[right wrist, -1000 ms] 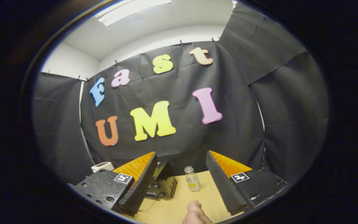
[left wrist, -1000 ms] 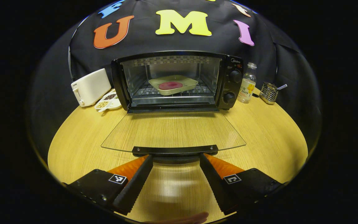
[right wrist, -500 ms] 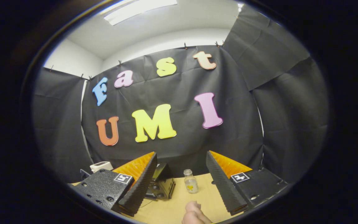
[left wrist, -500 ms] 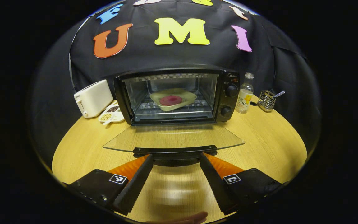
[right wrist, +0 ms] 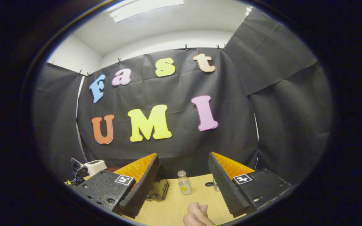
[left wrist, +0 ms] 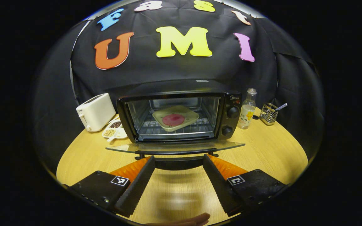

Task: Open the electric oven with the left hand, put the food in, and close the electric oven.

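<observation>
The black electric oven (left wrist: pixel 231 110) stands at the back of the round wooden table (left wrist: pixel 272 153), its inside in plain sight. On its rack rests a pale tray (left wrist: pixel 189 114) holding a round red piece of food (left wrist: pixel 173 119). The glass door (left wrist: pixel 174 147) hangs partway up, seen almost edge-on, with its dark handle (left wrist: pixel 178 162) toward me. My left gripper (left wrist: pixel 178 158) is open, its fingers spread to either side of the handle just below the door. My right gripper (right wrist: pixel 183 155) is open, tilted up at the wall, with nothing between its fingers.
A white toaster (left wrist: pixel 95 111) and a divided dish of beans (left wrist: pixel 113 130) sit left of the oven. A clear bottle (left wrist: pixel 246 110) and a wire basket (left wrist: pixel 268 113) stand to its right. A hand (right wrist: pixel 196 215) shows at the bottom of the right gripper view.
The glass door has swung up from lying nearly flat to about halfway. My left gripper has risen with it, still under the handle. The right gripper has turned slightly.
</observation>
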Available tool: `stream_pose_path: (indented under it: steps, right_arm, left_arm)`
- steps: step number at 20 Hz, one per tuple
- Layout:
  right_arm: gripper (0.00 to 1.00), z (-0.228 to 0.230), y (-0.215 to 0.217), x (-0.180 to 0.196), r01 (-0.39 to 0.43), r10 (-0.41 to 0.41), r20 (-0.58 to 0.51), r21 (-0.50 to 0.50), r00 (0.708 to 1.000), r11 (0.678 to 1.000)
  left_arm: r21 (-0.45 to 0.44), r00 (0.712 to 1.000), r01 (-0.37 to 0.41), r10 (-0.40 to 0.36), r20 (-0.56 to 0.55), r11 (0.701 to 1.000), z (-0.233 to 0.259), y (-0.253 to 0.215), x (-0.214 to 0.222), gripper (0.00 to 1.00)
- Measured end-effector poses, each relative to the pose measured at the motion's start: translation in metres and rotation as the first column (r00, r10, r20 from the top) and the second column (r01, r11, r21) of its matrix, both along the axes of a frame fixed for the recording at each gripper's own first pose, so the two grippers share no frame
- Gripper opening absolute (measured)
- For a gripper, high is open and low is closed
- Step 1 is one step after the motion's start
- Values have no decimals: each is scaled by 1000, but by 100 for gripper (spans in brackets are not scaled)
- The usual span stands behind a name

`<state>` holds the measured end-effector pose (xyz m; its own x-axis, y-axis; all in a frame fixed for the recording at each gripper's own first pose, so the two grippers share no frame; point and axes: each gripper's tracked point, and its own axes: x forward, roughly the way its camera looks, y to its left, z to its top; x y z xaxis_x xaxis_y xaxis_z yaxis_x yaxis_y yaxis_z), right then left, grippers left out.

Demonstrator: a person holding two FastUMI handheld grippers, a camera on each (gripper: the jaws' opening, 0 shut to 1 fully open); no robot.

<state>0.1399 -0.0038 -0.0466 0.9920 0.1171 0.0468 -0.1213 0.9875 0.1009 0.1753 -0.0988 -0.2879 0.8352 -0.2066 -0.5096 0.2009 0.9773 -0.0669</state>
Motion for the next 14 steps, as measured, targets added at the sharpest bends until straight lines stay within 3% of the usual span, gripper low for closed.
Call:
stream_pose_path:
  steps: [2,3,4,10,14]
  right_arm:
    - [95,-3,-3,-4,19,-20,-16,-25,1000,999]
    - [100,-4,-4,-8,31,-33,-27,-44,999,999]
    - [95,-4,-5,-9,38,-40,-34,-62,999,997]
    - [96,-5,2,-33,37,-48,-65,-155,997,987]
    - [96,-1,9,-58,42,-52,-55,-166,997,985]
  left_arm:
    - [17,1000,3,-3,10,1000,7,0,8,97]
    - [20,1000,2,-2,13,1000,9,-1,11,97]
    - [19,1000,-2,1,15,1000,12,-1,16,97]
    - [-13,999,-15,15,38,1000,32,-1,44,96]
    - [-55,997,-69,71,32,996,22,7,75,97]
